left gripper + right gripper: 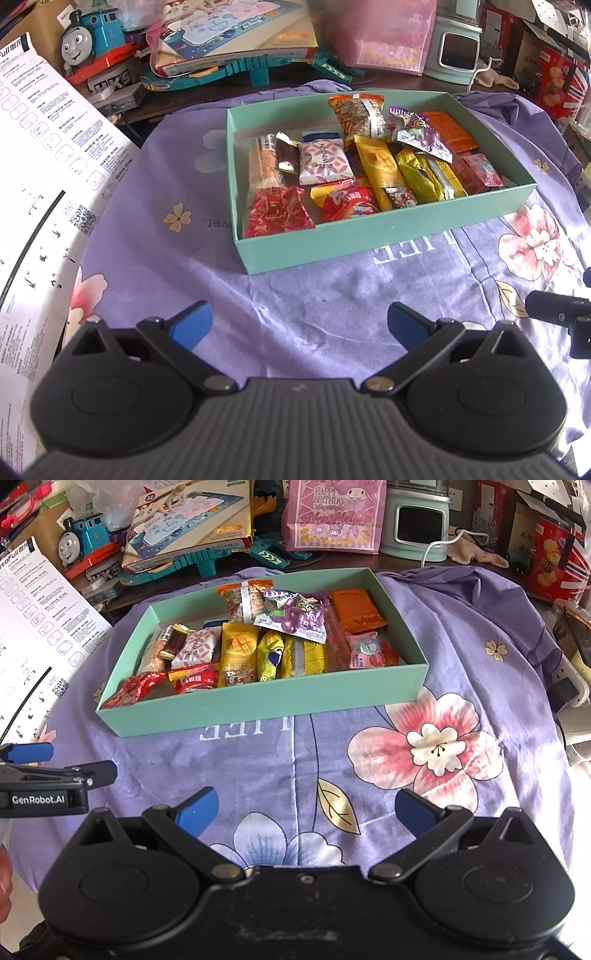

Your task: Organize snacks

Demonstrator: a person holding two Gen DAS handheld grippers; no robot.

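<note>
A teal box (369, 236) (258, 705) sits on the purple floral cloth, filled with several wrapped snacks: a red packet (277, 212), a white-purple packet (323, 162), a yellow mango packet (238, 648), a purple grape packet (299, 614), an orange packet (356, 609) and a pink packet (364, 650). My left gripper (299, 325) is open and empty, hovering above the cloth in front of the box. My right gripper (306, 810) is open and empty, also in front of the box. The left gripper also shows in the right wrist view (51, 771).
A white printed carton (40, 184) lies at the left. Behind the box are a blue toy train (88, 37), a drawing-mat box (236, 33), a pink gift bag (332, 513) and a mint appliance (417, 524). The purple cloth (461, 627) drapes over the table.
</note>
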